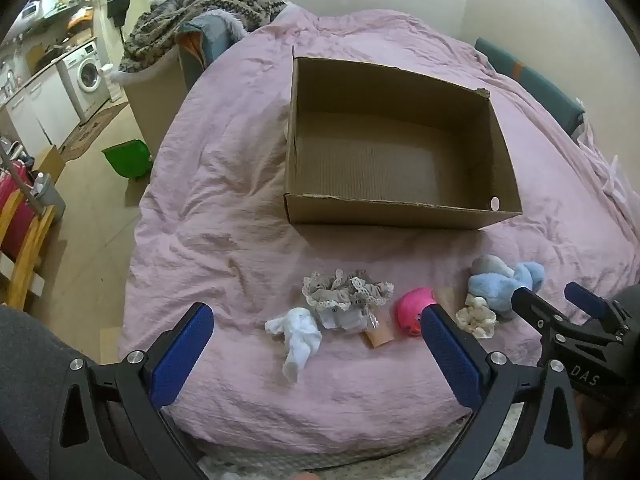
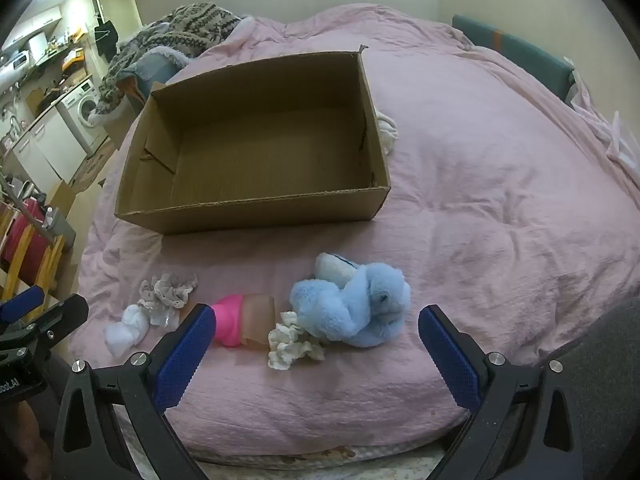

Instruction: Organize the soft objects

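Note:
An empty cardboard box [image 1: 400,208] [image 2: 256,216] sits on the pink bed cover. In front of it lies a row of soft things: a white sock bundle [image 1: 298,334] [image 2: 126,330], grey lace-trimmed cloth [image 1: 344,292] [image 2: 170,288], a pink plush ball [image 1: 412,306] [image 2: 228,318], a cream scrunchie [image 1: 478,316] [image 2: 292,340] and a blue plush toy [image 1: 504,284] [image 2: 352,304]. My left gripper [image 1: 316,320] hangs open above the white bundle and grey cloth. My right gripper [image 2: 318,320] stands open near the blue toy and scrunchie. Neither holds anything.
The pink bed cover [image 1: 224,200] [image 2: 500,184] spreads around the box. A patterned blanket heap [image 1: 200,12] lies at the far left corner. A white cloth [image 2: 388,128] peeks from behind the box. A green bin [image 1: 128,158], wooden chair [image 1: 24,240] and washing machine [image 1: 86,74] stand on the left.

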